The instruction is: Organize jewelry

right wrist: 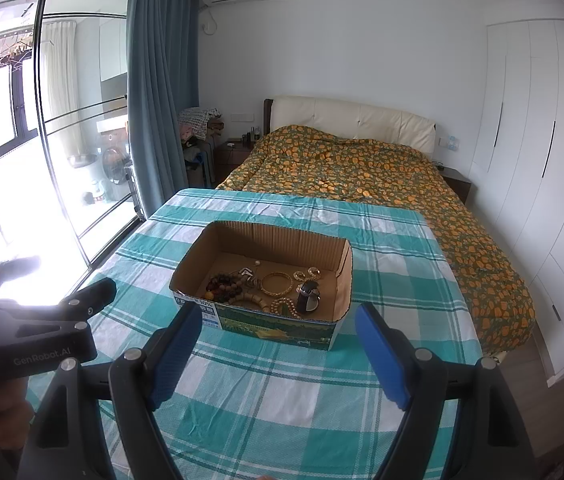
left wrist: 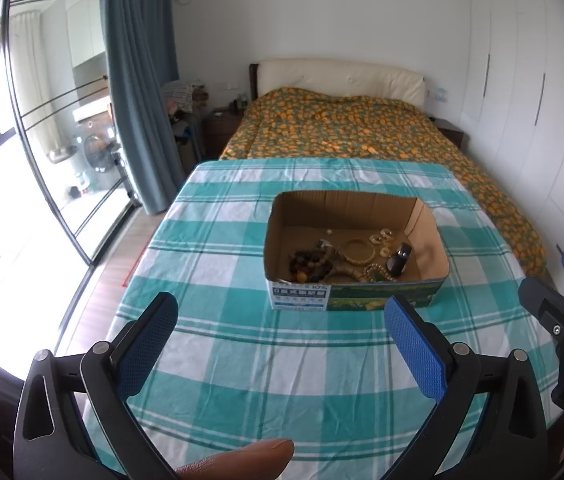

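An open cardboard box (left wrist: 422, 220) (right wrist: 344, 276) stands mid-table on the teal checked cloth (left wrist: 241, 360) (right wrist: 265, 396). It holds jewelry: a dark bead bracelet (left wrist: 308, 266) (right wrist: 223, 284), a gold bangle (left wrist: 358, 252) (right wrist: 277, 283), gold earrings (left wrist: 382, 237) (right wrist: 308, 274), a pearl bracelet (left wrist: 378, 272) (right wrist: 284, 305) and a black watch (left wrist: 400, 258) (right wrist: 308, 296). My left gripper (left wrist: 282, 314) is open and empty, in front of the box. My right gripper (right wrist: 277, 320) is open and empty, just short of the box's front wall.
A bed (left wrist: 342, 128) (right wrist: 362, 168) with an orange-patterned quilt lies beyond the table. White wardrobes (right wrist: 542, 140) line the right wall. A glass sliding door (left wrist: 41, 120) and blue curtain (right wrist: 157, 100) are at left. The other gripper shows at each view's edge (left wrist: 562, 320) (right wrist: 41, 320).
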Motion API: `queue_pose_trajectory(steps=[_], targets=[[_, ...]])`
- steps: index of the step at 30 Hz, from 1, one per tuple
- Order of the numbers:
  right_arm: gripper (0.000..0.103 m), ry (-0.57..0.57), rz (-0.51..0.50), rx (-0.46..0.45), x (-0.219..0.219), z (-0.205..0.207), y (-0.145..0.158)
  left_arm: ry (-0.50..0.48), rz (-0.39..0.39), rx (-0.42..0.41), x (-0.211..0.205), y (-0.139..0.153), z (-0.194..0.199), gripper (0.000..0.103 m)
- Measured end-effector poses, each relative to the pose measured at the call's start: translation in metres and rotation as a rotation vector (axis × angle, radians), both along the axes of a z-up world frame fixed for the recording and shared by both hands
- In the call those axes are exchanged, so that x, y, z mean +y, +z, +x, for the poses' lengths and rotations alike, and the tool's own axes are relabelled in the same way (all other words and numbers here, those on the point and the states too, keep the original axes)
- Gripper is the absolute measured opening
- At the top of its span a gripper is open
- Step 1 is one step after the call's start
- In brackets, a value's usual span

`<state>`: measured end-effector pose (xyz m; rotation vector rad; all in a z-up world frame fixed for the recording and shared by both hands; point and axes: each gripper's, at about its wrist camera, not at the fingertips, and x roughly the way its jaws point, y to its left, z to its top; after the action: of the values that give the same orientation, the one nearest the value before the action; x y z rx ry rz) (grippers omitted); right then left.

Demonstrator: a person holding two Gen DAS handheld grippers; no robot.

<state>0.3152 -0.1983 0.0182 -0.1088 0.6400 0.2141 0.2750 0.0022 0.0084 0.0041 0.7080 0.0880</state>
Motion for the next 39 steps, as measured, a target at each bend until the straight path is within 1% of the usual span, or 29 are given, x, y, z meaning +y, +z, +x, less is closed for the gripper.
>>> queue_pose_trajectory(steps=[13, 22, 29, 39], targets=[[0.081, 0.0, -0.001, -0.003, 0.0004, -0.0009, 0.002, -0.01, -0.003, -0.001, -0.0025, 0.0027, -0.0006, 0.103], [0.081, -0.002, -0.001, -0.005, 0.0001, -0.0022, 0.0056, -0.008, 0.021, -0.018, -0.0042, 0.0041, -0.0025, 0.103], [0.081, -0.002, -0.002, -0.005, 0.0003, -0.0023, 0.0055, -0.002, 0.026, -0.016, -0.0033, 0.0029, -0.0018, 0.103], [0.081, -0.006, -0.001, -0.004, -0.0012, -0.0029, 0.0072, -0.025, 0.017, -0.008, -0.0081, 0.0021, -0.0027, 0.103]])
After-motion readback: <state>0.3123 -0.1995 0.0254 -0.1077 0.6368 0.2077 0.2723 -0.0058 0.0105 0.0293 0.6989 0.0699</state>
